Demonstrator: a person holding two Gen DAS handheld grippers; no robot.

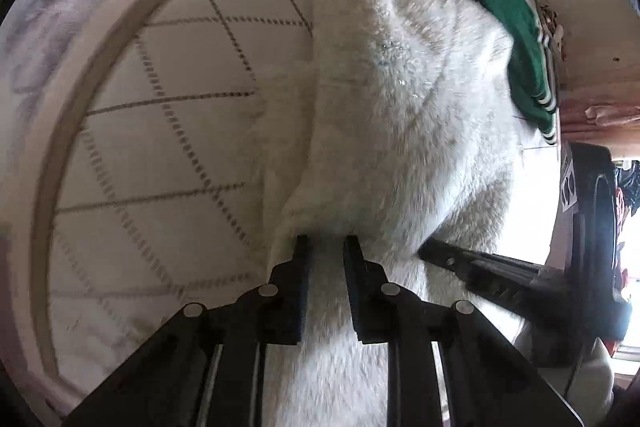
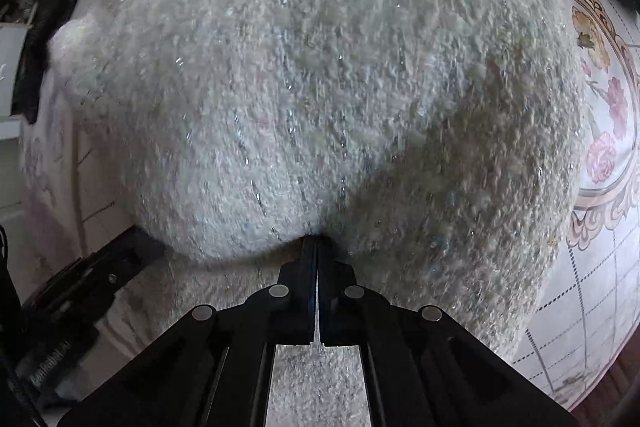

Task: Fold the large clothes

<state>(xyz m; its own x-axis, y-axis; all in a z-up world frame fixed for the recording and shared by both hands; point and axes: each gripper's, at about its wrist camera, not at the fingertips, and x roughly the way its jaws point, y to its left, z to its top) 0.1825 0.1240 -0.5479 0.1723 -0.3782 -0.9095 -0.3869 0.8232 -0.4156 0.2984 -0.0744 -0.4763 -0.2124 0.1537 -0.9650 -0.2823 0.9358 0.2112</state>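
Fluffy white garment (image 1: 404, 131) on quilted bedspread (image 1: 168, 131); left gripper (image 1: 326, 241) and right gripper (image 2: 315, 241) both clenched on its edge

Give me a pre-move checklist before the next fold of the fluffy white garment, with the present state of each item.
1. Right tongs shut on the fluffy white garment: ok, the tips are closed into the pile.
2. Left tongs gripping the garment's edge: cannot tell, the fabric sits between the narrowed tips, but whether the pads press on it is unclear.
3. The two tongs clear of each other: ok, they are apart, though close.
4. Quilted bed cover free for laying the fold: ok, open surface beside the garment.
5. Green garment out of the way: cannot tell, the white one meets or overlaps its edge.
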